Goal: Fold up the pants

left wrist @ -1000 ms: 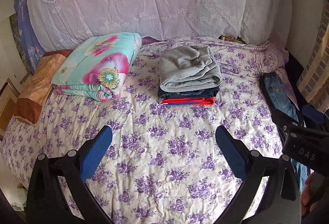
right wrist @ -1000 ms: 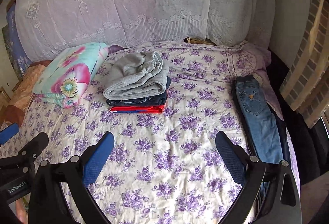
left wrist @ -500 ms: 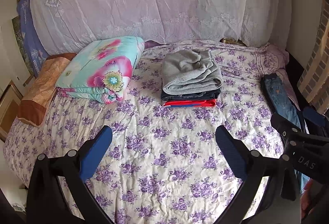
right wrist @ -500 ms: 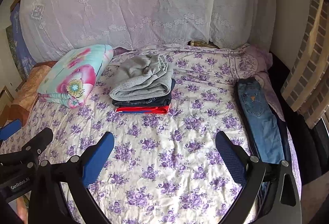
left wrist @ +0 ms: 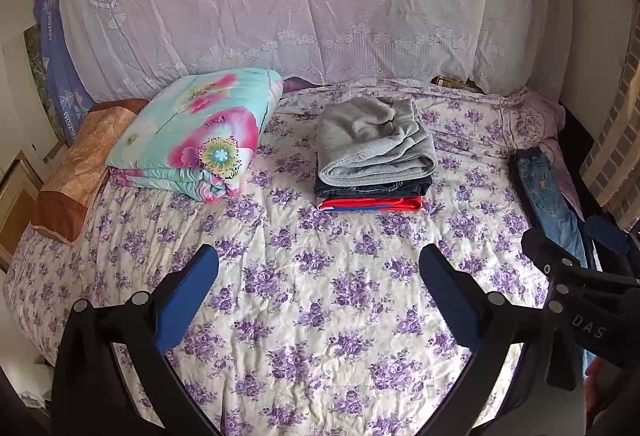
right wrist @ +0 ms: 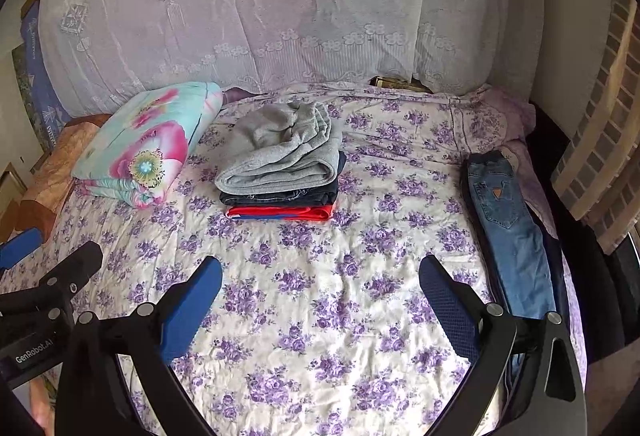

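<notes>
Blue jeans (right wrist: 508, 228) lie stretched out along the right edge of the bed, over a darker garment; they also show in the left wrist view (left wrist: 548, 192). A stack of folded pants (right wrist: 282, 164), grey on top, then dark denim, then red, sits mid-bed, and shows in the left wrist view (left wrist: 374, 152) too. My left gripper (left wrist: 318, 296) is open and empty above the floral sheet. My right gripper (right wrist: 320, 296) is open and empty, left of the jeans. Each gripper shows at the edge of the other's view.
A folded floral quilt (left wrist: 196, 132) lies at the back left beside an orange pillow (left wrist: 76, 172). A lace-covered headboard (left wrist: 304, 4) stands behind. A brick-pattern curtain (right wrist: 604, 140) hangs at the right. The floral bedsheet (left wrist: 320, 300) spreads below both grippers.
Both grippers have risen and pulled back a little, so the bed and folded stack sit lower and smaller in view. Both stay open and empty.
</notes>
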